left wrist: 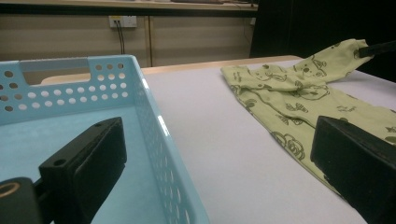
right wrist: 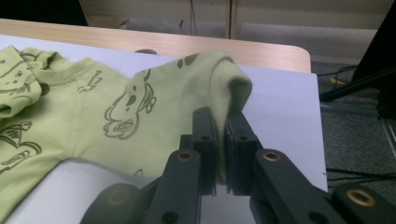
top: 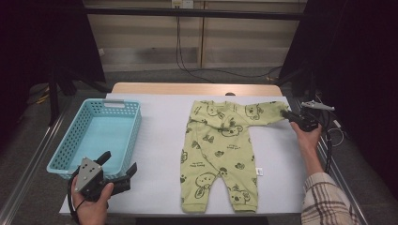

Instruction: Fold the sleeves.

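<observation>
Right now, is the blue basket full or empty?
Empty: the basket shows only its bare blue floor, and the romper lies on the table beside it.

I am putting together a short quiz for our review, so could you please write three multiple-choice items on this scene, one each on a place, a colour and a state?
1. Where on the table does the basket stand?
A. At its left side
B. At its right side
C. On top of the baby suit

2. What colour is the baby suit?
A. Red
B. Light green with dark prints
C. Plain white

3. What is the right gripper doing?
A. Standing open above the basket
B. Shut on the sleeve cuff
C. Shut on a trouser leg

Answers: 1 A, the high view shows it left of the suit. 2 B, all views show green printed cloth. 3 B, the right gripper view shows the cuff pinched between its jaws.
</observation>
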### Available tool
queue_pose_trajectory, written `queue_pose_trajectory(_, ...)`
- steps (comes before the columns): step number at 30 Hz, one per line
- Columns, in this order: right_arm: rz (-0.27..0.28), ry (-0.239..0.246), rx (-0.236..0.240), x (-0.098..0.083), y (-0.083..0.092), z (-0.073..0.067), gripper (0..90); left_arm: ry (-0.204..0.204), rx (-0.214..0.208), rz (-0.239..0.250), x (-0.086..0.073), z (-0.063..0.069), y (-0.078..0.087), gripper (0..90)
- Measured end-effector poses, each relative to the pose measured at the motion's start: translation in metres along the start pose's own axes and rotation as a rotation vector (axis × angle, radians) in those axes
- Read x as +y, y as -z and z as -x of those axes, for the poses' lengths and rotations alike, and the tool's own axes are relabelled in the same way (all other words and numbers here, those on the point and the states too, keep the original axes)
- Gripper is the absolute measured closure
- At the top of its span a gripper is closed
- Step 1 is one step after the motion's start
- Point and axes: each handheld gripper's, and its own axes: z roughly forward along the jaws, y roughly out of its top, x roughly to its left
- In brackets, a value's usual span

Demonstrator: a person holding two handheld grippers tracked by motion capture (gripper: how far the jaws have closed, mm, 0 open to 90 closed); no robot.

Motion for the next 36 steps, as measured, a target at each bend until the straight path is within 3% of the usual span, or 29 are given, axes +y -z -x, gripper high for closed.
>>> queue_pose_trajectory(16, 0.057, 0.02, 0.064, 0.011, 0.007, -0.011, 84.5, 0.001, -0.004, 0.003, 0.0, 0.001, 0.0, 3.5)
queue_pose_trajectory(36, 0.107, 0.072, 0.174, 0.029, 0.007, -0.046, 84.4, 0.001, -0.017, 0.003, 0.0, 0.001, 0.0, 3.5)
